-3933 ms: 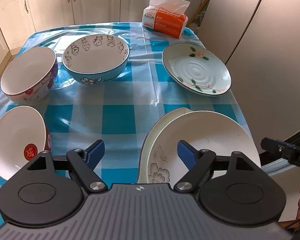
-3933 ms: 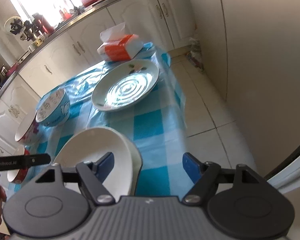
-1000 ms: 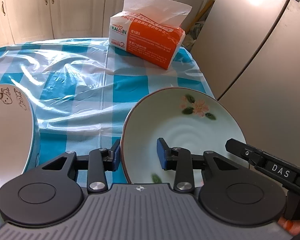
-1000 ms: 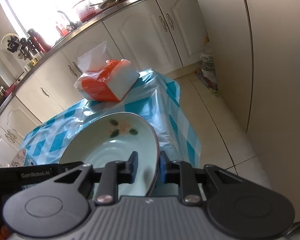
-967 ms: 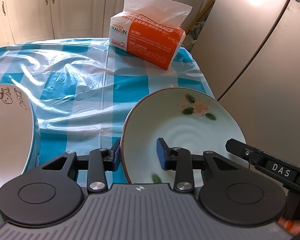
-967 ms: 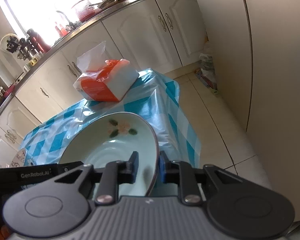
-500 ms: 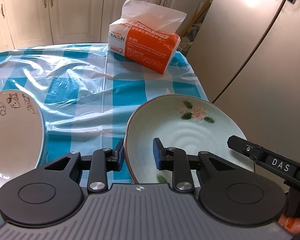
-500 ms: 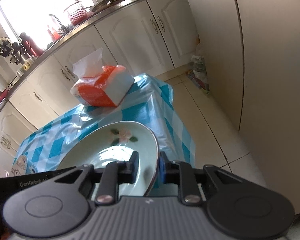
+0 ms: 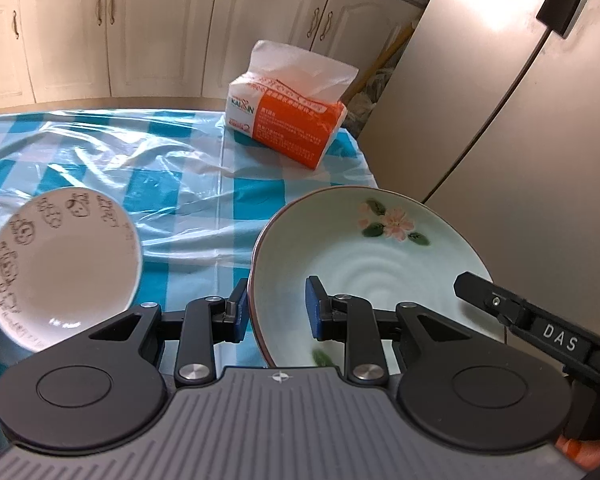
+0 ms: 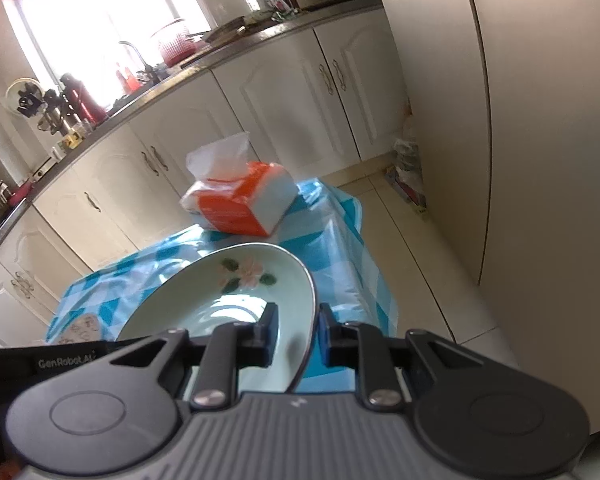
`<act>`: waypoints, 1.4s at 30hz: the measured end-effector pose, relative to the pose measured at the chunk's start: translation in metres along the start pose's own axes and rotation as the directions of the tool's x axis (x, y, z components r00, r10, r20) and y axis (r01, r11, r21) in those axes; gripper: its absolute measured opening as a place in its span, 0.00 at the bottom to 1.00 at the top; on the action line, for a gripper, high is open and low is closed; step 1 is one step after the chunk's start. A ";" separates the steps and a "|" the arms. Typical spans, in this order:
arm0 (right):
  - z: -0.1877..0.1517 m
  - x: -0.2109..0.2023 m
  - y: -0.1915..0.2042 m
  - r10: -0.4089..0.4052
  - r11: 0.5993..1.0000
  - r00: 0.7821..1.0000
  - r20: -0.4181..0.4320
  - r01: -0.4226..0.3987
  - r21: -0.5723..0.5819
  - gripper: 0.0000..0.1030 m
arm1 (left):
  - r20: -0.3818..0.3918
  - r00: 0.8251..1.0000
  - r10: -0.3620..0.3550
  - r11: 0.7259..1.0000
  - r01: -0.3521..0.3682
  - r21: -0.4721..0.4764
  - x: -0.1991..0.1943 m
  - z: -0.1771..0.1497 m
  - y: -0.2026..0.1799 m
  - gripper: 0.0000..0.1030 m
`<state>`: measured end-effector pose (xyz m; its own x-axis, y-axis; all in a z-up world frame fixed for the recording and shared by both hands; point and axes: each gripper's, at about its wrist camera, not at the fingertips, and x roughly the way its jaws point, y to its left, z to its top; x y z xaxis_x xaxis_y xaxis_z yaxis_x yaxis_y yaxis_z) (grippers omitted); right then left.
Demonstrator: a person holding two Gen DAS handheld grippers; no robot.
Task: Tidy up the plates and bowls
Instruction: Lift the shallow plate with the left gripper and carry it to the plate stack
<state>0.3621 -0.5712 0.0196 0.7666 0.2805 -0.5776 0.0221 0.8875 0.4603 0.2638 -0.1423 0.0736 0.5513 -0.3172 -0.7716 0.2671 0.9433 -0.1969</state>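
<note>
- My left claw and right claw each clench a rim of the pale green flowered plate, held above the checked bench.
- A cartoon-printed bowl sits left.

Cream cabinet doors with arched panels and metal handles fill the top of the left wrist view. A tall, pale, glossy fridge takes up the right side, with a bright patch of light at the upper right. In the right wrist view a bright window glows at the upper left above a dark countertop crowded with bottles and pots. Pale floor tiles run down the right of centre. The table wears a blue-and-white checked cloth under clear plastic.
</note>
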 end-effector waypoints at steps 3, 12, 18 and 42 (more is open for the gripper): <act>-0.002 -0.012 0.007 0.010 1.000 1.000 -0.001 -0.010 -0.020 0.18 | 0.007 1.000 -0.003 1.000 0.003 0.003 -0.016 -0.003 0.001 0.28; -0.013 -0.046 0.020 0.034 0.998 0.999 -0.012 -0.034 -0.048 0.18 | -0.001 1.000 -0.013 1.000 0.013 0.005 -0.060 -0.023 0.001 0.28; -0.034 -0.063 0.028 0.055 0.995 0.996 -0.074 -0.061 -0.082 0.18 | -0.011 1.000 0.007 1.000 -0.007 0.001 -0.084 -0.044 0.006 0.28; -0.109 -0.085 0.030 0.068 0.990 0.969 -0.238 -0.095 -0.104 0.15 | -0.173 0.982 0.076 0.994 -0.063 0.085 -0.090 -0.125 0.019 0.29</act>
<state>0.2280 -0.5287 0.0085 0.5917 0.4187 -0.6888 -0.1177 0.8902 0.4400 0.1203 -0.0834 0.0636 0.4255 -0.2225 -0.8772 0.2981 0.9497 -0.0963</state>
